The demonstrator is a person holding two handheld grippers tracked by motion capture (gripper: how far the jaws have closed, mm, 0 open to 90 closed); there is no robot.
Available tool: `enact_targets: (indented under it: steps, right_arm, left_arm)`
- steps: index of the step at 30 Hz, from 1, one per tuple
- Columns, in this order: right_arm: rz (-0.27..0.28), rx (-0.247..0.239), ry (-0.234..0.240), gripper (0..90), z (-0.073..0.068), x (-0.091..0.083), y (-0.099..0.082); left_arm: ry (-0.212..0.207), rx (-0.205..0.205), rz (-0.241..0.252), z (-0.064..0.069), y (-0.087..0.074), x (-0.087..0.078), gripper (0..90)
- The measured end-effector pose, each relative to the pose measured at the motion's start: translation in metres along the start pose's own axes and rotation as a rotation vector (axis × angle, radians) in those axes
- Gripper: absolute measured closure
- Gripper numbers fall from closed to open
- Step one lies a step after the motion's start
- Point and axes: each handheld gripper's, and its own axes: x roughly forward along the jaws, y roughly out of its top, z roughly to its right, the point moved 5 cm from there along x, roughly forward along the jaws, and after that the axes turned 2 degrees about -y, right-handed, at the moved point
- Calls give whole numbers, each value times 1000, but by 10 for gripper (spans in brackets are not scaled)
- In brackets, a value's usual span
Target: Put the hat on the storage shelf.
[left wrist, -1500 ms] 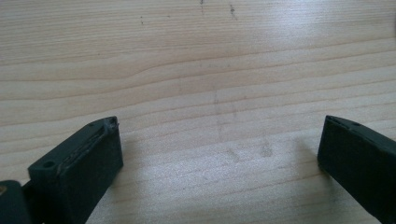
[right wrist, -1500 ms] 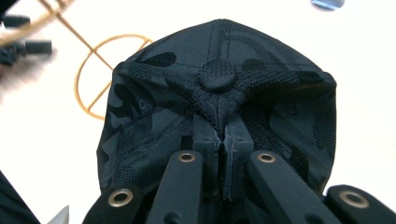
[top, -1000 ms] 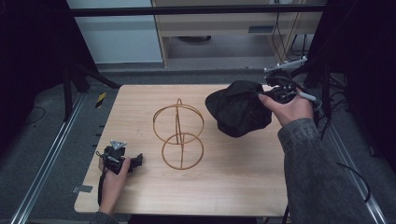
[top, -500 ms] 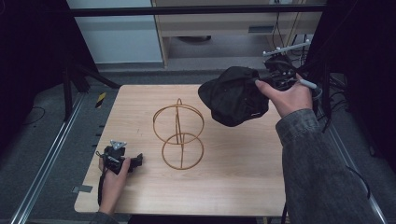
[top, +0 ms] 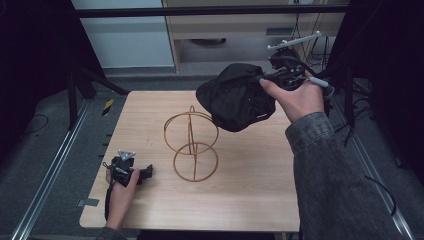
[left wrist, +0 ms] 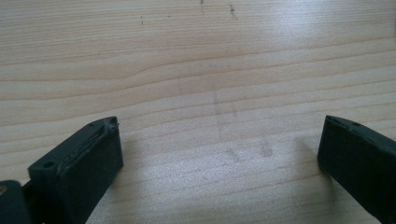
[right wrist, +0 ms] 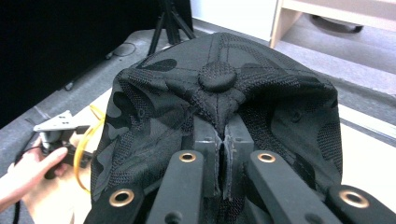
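Note:
A black camouflage cap (top: 236,97) hangs in the air above the table's far right part, just right of the top ring of a gold wire stand (top: 192,145). My right gripper (top: 267,79) is shut on the cap; in the right gripper view the jaws pinch a fold of cloth (right wrist: 223,147) below the crown button (right wrist: 217,76). The stand is upright at the table's middle, made of rings. My left gripper (top: 148,171) rests on the table near the front left, held by a hand. Its jaws stand open over bare wood (left wrist: 219,121), nothing between the fingers (left wrist: 88,158).
The wooden table (top: 260,200) has a metal rail (top: 55,165) along its left side. A pale cabinet (top: 235,30) stands on the floor beyond the far edge. Dark stands (top: 345,95) and cables crowd the right side. Yellow-black tape (top: 107,106) lies by the far left corner.
My right gripper has lifted the cap off the table and carried it up and left, toward the stand's top. The left gripper has stayed put.

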Motion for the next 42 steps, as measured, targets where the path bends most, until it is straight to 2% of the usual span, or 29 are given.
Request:
enact_targets:
  steps: [5,6,9,11,12,22,34,42]
  right_arm:
    - [14,-9,30,868,-10,3,4]
    - [21,-11,48,868,-17,4,7]
    - [27,-20,61,868,-23,4,9]
    - [35,-34,86,868,-34,6,12]
    - [35,-34,86,868,-34,6,12]
    - [34,-80,150,868,-66,16,14]
    - [9,-112,178,867,-83,28,7]
    - [-25,-127,208,865,-93,35,-10]
  left_arm:
    - [0,1,0,0,0,0,0]
    - [0,0,0,0,0,0,0]
    - [0,1,0,0,0,0,0]
    - [0,1,-1,0,0,0,0]
    - [0,1,-1,0,0,0,0]
    - [0,-1,1,0,0,0,0]
    - [0,-1,1,0,0,0,0]
    - [0,-1,1,0,0,0,0]
